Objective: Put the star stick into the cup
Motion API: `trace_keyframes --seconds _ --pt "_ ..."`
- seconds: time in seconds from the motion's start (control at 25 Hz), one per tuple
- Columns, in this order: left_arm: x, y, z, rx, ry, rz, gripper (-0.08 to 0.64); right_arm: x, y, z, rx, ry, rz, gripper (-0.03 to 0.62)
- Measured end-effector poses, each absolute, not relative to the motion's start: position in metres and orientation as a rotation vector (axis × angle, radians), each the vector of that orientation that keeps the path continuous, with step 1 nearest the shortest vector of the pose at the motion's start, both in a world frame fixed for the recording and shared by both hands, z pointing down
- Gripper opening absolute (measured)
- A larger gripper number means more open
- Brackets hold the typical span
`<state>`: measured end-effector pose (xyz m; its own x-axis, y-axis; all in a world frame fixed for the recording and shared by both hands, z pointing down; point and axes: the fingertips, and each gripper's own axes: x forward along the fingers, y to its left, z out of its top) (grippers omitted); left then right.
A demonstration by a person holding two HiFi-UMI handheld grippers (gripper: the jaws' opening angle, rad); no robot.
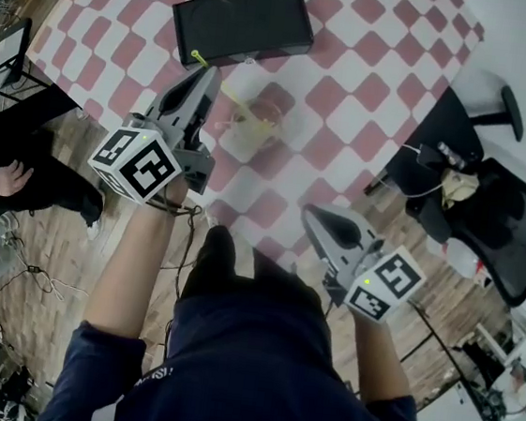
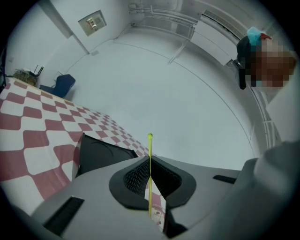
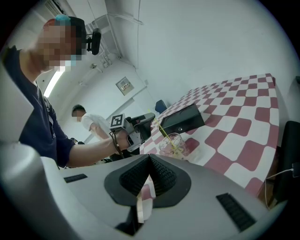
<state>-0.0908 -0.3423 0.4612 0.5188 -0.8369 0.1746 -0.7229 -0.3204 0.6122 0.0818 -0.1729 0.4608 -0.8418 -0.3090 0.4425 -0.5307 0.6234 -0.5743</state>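
A thin yellow-green star stick (image 1: pixel 242 108) slants from my left gripper (image 1: pixel 207 74) down into a clear glass cup (image 1: pixel 259 124) on the red-and-white checked table (image 1: pixel 352 92). Its small ball end (image 1: pixel 197 56) pokes out past the jaws. In the left gripper view the stick (image 2: pixel 150 178) runs straight up between the shut jaws of the left gripper (image 2: pixel 150 161). The right gripper view shows the cup (image 3: pixel 172 143) with the stick (image 3: pixel 165 133) leaning in it; the star itself is not discernible. My right gripper (image 1: pixel 314 220) (image 3: pixel 149 157) hangs shut and empty off the table's near edge.
A black rectangular box (image 1: pixel 242 21) (image 3: pixel 183 119) lies just behind the cup. A black office chair (image 1: pixel 507 223) stands to the right of the table. A second person's hand (image 1: pixel 7 176) shows at the far left.
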Motion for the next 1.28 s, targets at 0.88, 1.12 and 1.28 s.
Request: trace_keyframes --seconds 0.88,1.12,1.28 --pt "-0.105 -0.332 0.498 1.952 -1.382 -0.237 0.037 0.087 -0.167 0.484 0.622 -2.513 1.098 0.015" --pt "-0.103 -0.329 0.504 1.958 -1.359 -0.226 0.038 0.083 -0.165 0.483 0.616 -2.513 1.090 0.015" --pt "-0.105 -0.324 0.510 1.935 -1.355 -0.211 0.077 0.080 -0.163 0.481 0.618 -2.517 1.083 0.015"
